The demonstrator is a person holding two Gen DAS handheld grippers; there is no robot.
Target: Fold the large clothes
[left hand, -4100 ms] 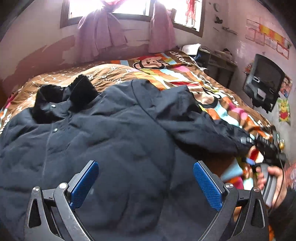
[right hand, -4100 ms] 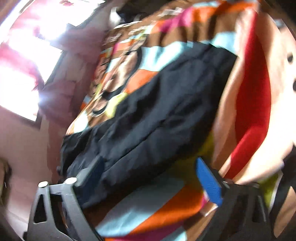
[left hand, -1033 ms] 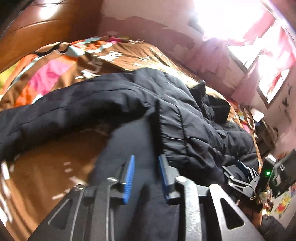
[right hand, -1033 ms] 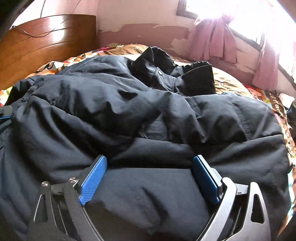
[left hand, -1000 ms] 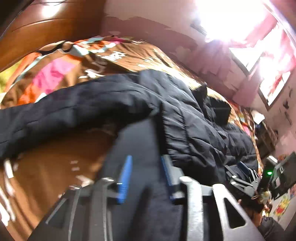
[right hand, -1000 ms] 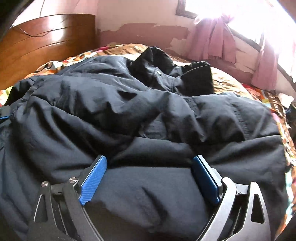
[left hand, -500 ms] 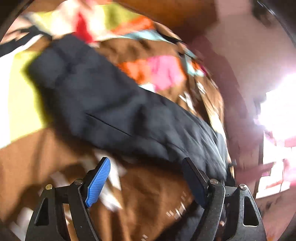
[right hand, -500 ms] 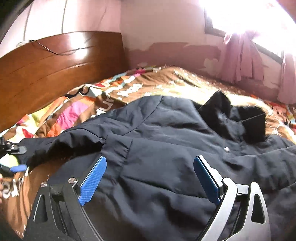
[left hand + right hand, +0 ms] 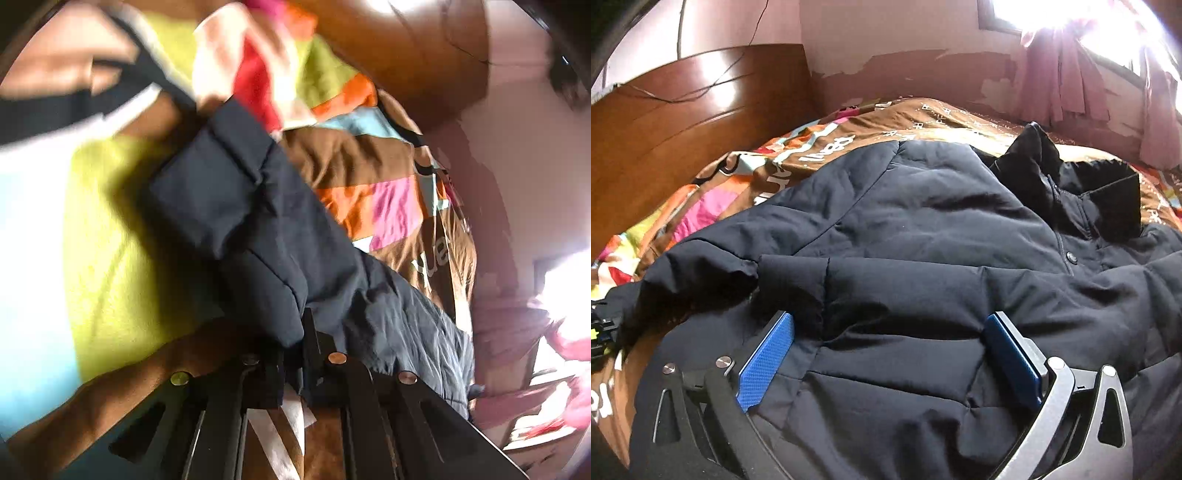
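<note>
A large dark navy padded jacket [image 9: 923, 266] lies spread on the bed, its black collar [image 9: 1082, 195] toward the window. One sleeve [image 9: 251, 229] stretches over the colourful bedspread [image 9: 103, 251] in the left wrist view. My left gripper [image 9: 295, 354] is shut on the edge of that sleeve near its cuff. My right gripper [image 9: 886, 354] is open, its blue pads [image 9: 764, 362] just above the jacket's lower body, holding nothing. The left gripper [image 9: 600, 332] shows at the far left edge of the right wrist view.
A wooden headboard [image 9: 676, 136] runs along the left side of the bed. Pink curtains [image 9: 1067, 77] hang at a bright window behind. The brown patterned blanket [image 9: 945, 118] lies under the jacket's far side.
My left gripper has closed on the sleeve edge; half a second ago it was open over the sleeve. My right gripper has dropped slightly closer to the jacket and stays open.
</note>
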